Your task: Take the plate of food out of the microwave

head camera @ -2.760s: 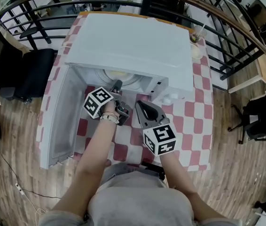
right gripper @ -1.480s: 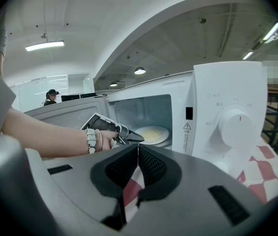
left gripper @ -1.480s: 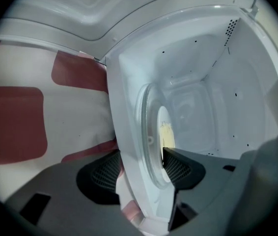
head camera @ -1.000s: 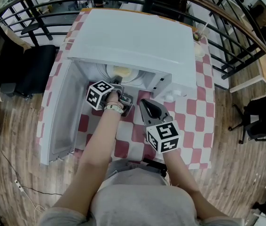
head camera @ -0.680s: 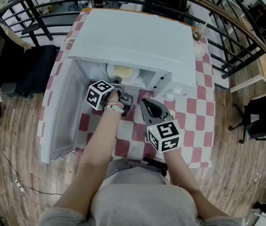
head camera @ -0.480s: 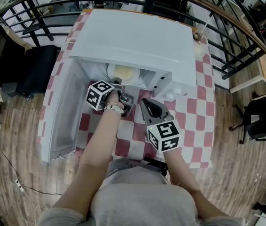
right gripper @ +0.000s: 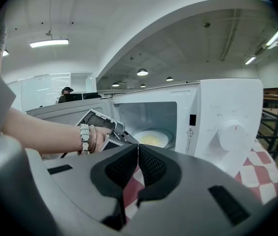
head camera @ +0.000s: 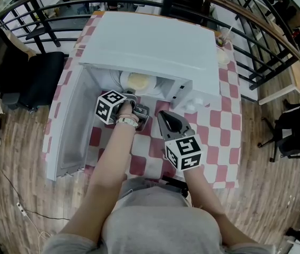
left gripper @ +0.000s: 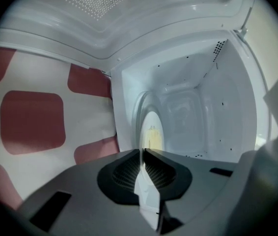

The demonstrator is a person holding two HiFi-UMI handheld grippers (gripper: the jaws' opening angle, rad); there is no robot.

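Note:
The white microwave [head camera: 155, 46] stands open on the checked table, its door [head camera: 68, 136] swung out to the left. Inside on the turntable lies a white plate [head camera: 138, 81] of yellowish food, also visible as the plate [right gripper: 151, 139] in the right gripper view. My left gripper [head camera: 130, 94] reaches into the mouth of the oven. Its jaws have just been closing and now pinch the near rim of the plate [left gripper: 152, 132], which shows as a thin white edge between the pads. My right gripper [head camera: 163, 115] hovers in front of the control panel, shut on nothing.
The control panel with its dial [right gripper: 232, 134] is right of the cavity. A glass with a straw [head camera: 221, 54] stands at the table's back right. The red and white checked cloth [head camera: 213, 131] covers the table. Railings and chairs surround it.
The left gripper has moved forward into the microwave's opening and now sits at the plate's near rim. The right gripper has stayed where it was.

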